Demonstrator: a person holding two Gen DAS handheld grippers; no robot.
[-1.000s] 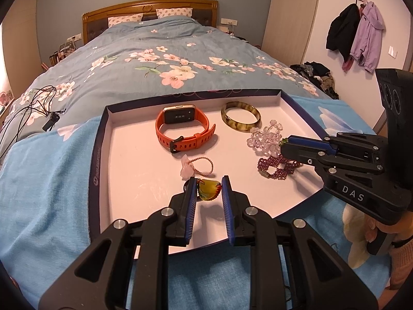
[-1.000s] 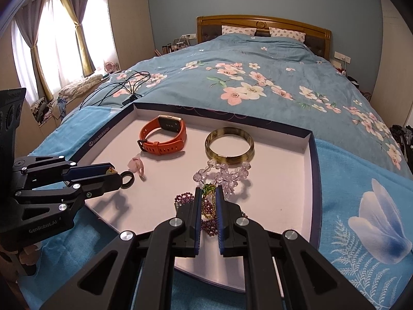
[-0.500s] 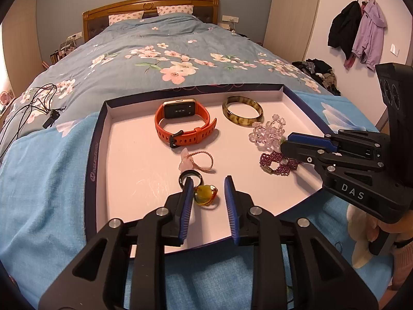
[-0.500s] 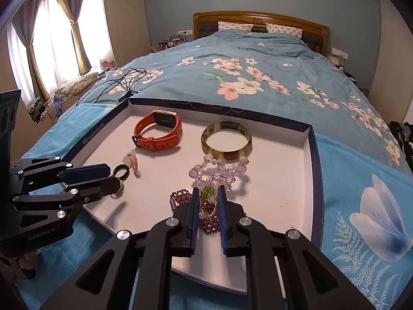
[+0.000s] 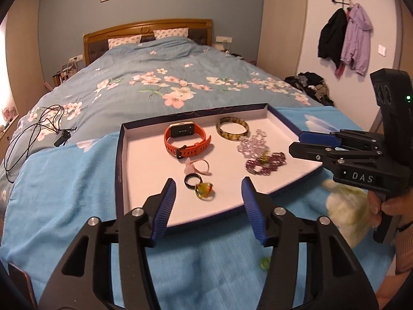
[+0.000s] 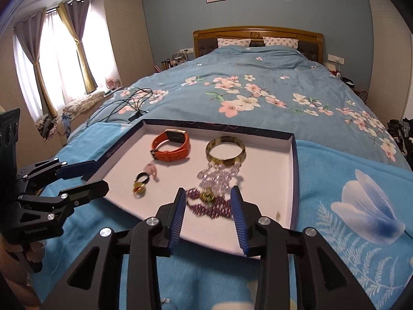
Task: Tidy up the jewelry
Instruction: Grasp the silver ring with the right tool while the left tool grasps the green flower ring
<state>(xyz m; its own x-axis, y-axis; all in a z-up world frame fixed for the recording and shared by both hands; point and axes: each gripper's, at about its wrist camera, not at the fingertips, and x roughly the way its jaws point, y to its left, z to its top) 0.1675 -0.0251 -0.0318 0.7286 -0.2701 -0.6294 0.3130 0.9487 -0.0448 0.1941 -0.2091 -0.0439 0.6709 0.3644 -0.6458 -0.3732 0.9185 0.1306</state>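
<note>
A white tray (image 5: 144,180) with a dark rim lies on the bed and holds the jewelry. An amber ring (image 5: 204,190) lies beside a black ring (image 5: 192,180) near the tray's front. Behind are a pink hair tie (image 5: 197,166), an orange watch (image 5: 184,142), an olive bangle (image 5: 232,128), a clear bead bracelet (image 5: 251,143) and a purple bead bracelet (image 5: 265,162) with a green ring (image 6: 207,196) on it. My left gripper (image 5: 209,201) is open and empty at the tray's front edge. My right gripper (image 6: 207,214) is open and empty just before the purple bracelet (image 6: 210,206).
A light blue blanket (image 5: 64,206) lies under the tray on a floral bedspread (image 5: 155,82). Black cables (image 5: 33,134) lie at the left. A small green piece (image 5: 265,261) lies on the blanket. A pale soft object (image 5: 343,206) sits under the right gripper.
Both grippers have opened wide and drawn back from the tray. The left let go of the amber ring beside the black ring; the right let go of the green ring on the purple bracelet.
</note>
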